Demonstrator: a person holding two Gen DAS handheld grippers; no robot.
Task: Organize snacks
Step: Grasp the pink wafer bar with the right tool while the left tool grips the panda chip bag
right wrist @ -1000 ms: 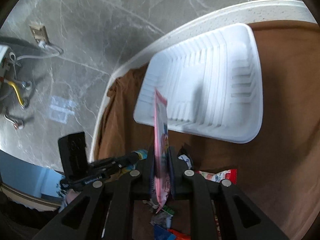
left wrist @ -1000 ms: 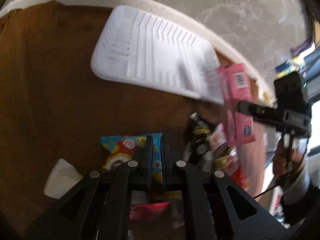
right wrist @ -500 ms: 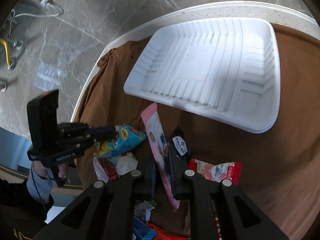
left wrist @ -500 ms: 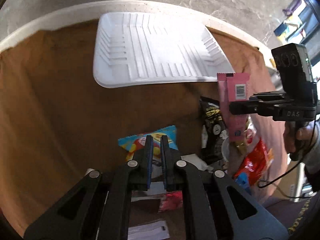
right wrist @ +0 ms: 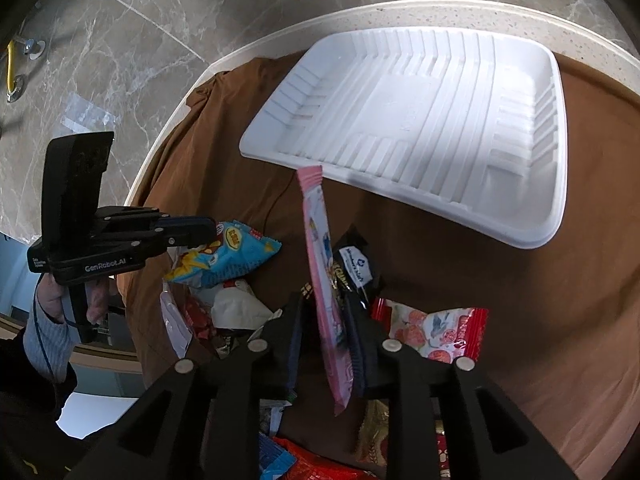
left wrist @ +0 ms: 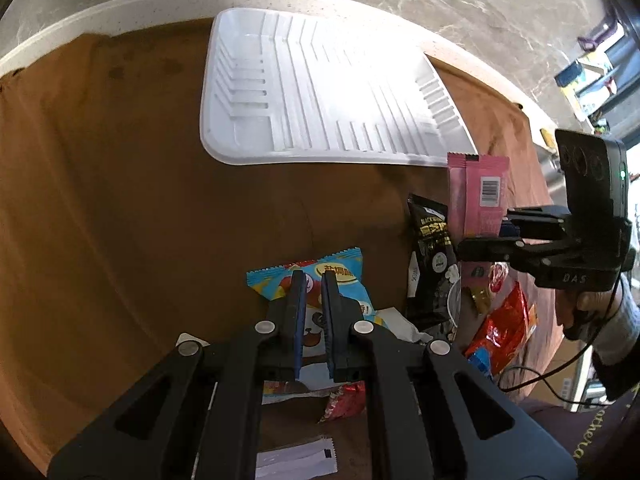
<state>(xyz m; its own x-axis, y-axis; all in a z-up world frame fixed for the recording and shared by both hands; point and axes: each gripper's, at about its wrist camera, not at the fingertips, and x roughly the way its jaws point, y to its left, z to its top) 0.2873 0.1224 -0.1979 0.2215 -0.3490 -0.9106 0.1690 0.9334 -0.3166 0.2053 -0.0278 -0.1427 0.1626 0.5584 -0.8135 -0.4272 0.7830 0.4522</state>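
Between the right gripper's [right wrist: 324, 332] jaws hangs a pink packet [right wrist: 322, 276], standing on edge; the jaws have just been opening, and a gap shows beside the packet on one side, so it looks loosely kept or already let go. Ahead of that tool, on the brown cloth [left wrist: 120, 200], lies the empty white tray [right wrist: 420, 120], its near rim just beyond the packet's top end. The left gripper [left wrist: 312, 312] hovers with its jaws nearly closed and nothing between them, over a blue packet [left wrist: 320, 284] that lies on the cloth below its tips.

Judged from this, the step in hand is getting the pink packet into the tray. Done well, it would be carried forward past the near rim before the jaws part fully, so it falls flat inside rather than onto the snack pile under the tool.

Whether the far pad touches the pink packet cannot be made out. The black packet [left wrist: 432, 256] and red wrappers [left wrist: 500, 328] overlap, and the pile's near part is cut off behind both tools' frames.
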